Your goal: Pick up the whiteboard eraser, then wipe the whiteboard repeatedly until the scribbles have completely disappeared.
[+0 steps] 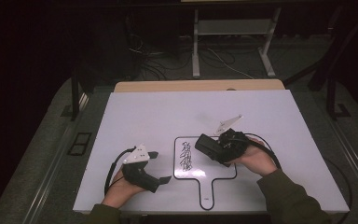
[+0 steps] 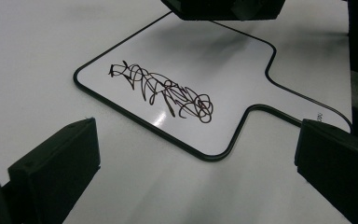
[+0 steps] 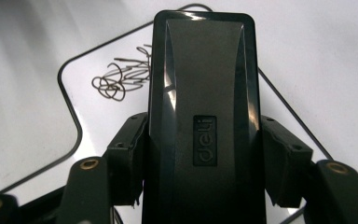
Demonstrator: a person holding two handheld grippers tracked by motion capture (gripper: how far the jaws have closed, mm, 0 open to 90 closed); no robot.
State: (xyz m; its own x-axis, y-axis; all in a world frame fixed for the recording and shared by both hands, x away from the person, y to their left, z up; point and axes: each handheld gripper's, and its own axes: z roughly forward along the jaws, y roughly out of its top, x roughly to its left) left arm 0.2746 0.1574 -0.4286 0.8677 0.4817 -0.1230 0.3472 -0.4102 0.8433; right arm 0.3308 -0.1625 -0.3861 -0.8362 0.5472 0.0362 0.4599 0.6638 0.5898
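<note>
Right gripper [image 1: 213, 148] has the black eraser [image 3: 203, 121] clamped above the paddle whiteboard [image 2: 242, 60], scribble [image 2: 161, 91] unwiped, left gripper [image 1: 161, 168] gaping empty.

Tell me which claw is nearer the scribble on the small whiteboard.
Right. The right claw holds the black eraser just beside the scribble, over the whiteboard; the left claw rests off its left edge.

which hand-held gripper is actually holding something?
The right hand-held gripper: its jaws are shut on the black eraser above the whiteboard. The left hand-held gripper stands open, with nothing between its jaws.
</note>
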